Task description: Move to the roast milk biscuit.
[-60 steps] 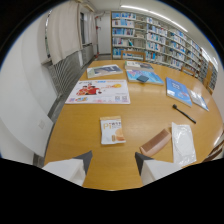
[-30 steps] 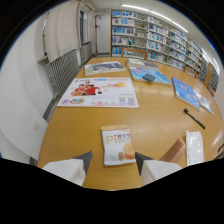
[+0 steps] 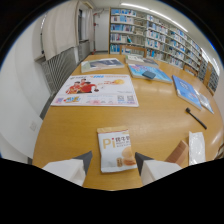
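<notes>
Biscuit packet (image 3: 116, 149): lies flat on the wooden table (image 3: 70, 135), lower centre of the frame, its near end between the fingertips.
Gripper (image 3: 112, 161): jaws spread wide, gripping nothing.
Handling: probably light, crinkly, slippery film; biscuits inside likely break if squeezed hard.
Hold: best across the narrow sides, near the middle.
Nearby: brown packet (image 3: 178, 152) at lower right; poster (image 3: 96, 91) beyond.
</notes>
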